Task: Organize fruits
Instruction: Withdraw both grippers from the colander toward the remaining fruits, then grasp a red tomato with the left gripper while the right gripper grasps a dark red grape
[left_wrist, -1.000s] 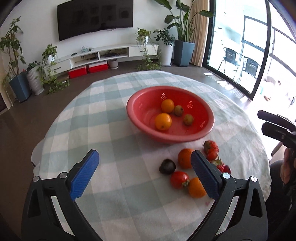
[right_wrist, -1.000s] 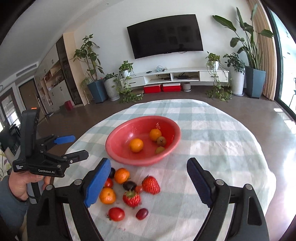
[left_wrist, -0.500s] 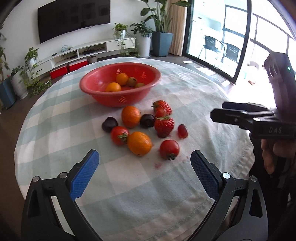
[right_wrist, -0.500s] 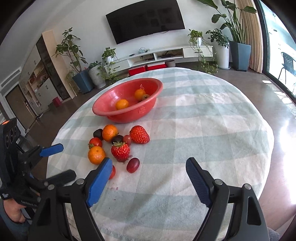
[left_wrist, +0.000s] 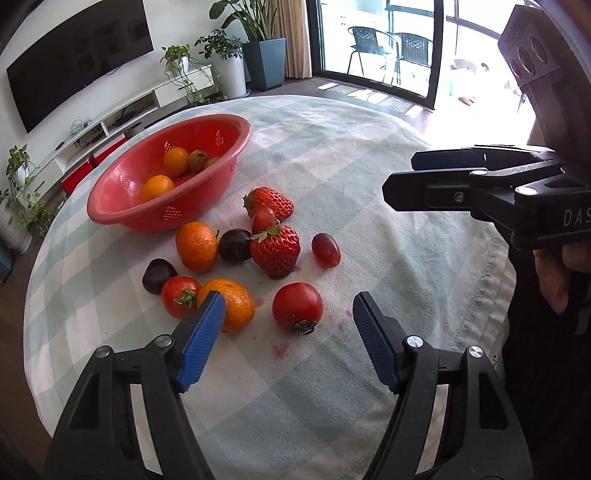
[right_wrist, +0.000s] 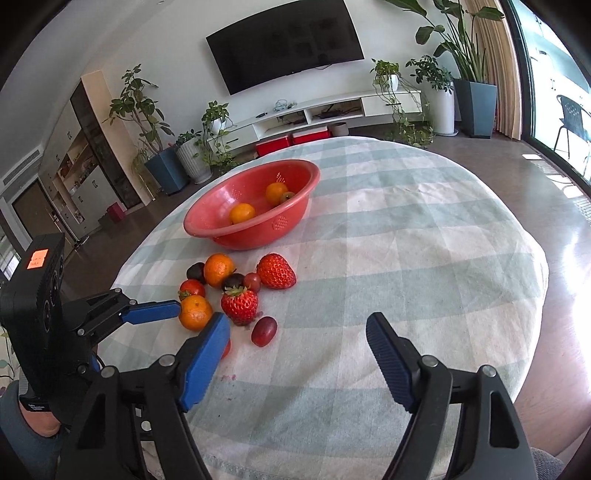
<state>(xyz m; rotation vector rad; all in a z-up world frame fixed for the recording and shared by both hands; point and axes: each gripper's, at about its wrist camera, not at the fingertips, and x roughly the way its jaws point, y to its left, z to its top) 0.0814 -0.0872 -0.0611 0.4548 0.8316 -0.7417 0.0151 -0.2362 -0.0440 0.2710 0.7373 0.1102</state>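
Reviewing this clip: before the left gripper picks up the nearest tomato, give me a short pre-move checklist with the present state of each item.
1. Left gripper empty: ok. Its jaws are closing, with nothing pressed between the pads.
2. Tomato lined up with the jaws: ok. It sits just beyond the fingertips, roughly centred between them.
3. Room around the tomato: not ok on one side. The orange lies right at the left fingertip and may get nudged.
4. Right gripper out of the way: ok. It hangs off to the side, empty, jaws closing.
5. Bowl has space: ok. Only a few fruits lie inside.
6. Tomato firm enough to squeeze: cannot tell.
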